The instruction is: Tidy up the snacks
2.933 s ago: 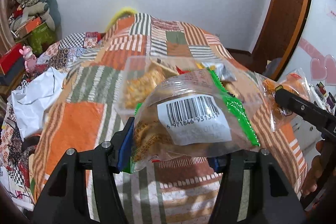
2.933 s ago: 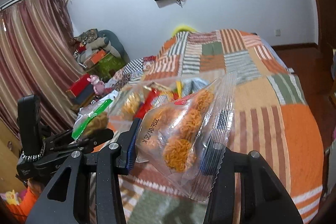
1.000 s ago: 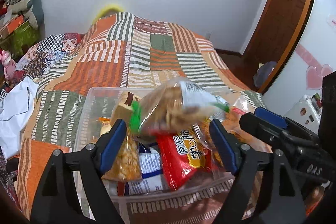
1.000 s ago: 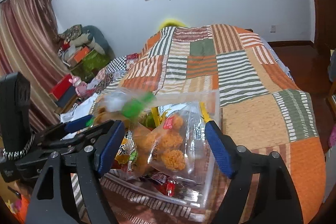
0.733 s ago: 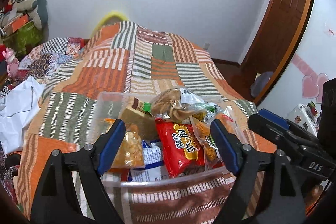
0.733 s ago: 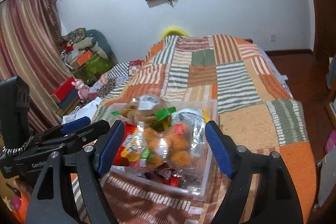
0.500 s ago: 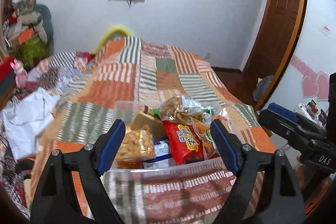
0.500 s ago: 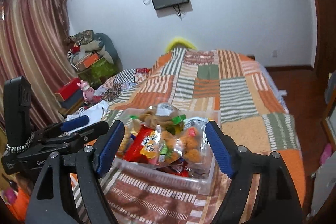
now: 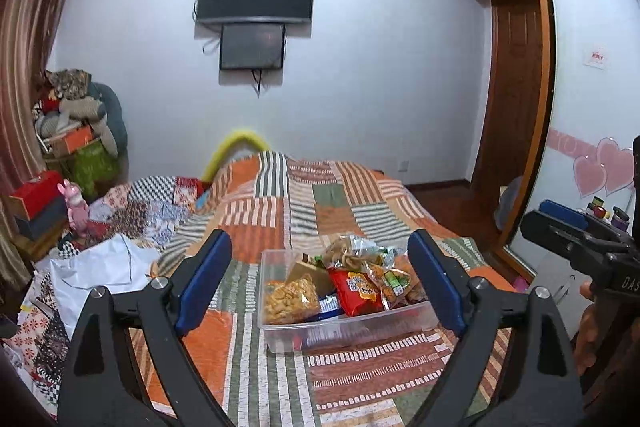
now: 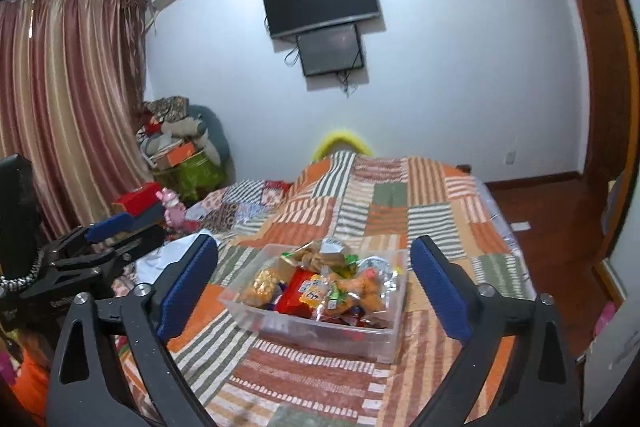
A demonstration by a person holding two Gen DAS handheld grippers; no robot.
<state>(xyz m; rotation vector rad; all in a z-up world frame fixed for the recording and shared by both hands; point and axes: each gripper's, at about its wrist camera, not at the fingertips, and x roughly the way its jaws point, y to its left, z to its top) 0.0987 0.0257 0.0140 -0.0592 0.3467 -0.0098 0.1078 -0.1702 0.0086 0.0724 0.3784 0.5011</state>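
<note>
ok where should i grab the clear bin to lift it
Grip the bin by its two short end walls, one gripper on each end, coming in level from the sides. The rim is straight and bare there, while snack bags heap above the middle, so a top grab would crush them.

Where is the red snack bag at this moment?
In both views the red snack bag lies in the clear bin on the bed, between the yellow snack bag and the orange one.
</note>
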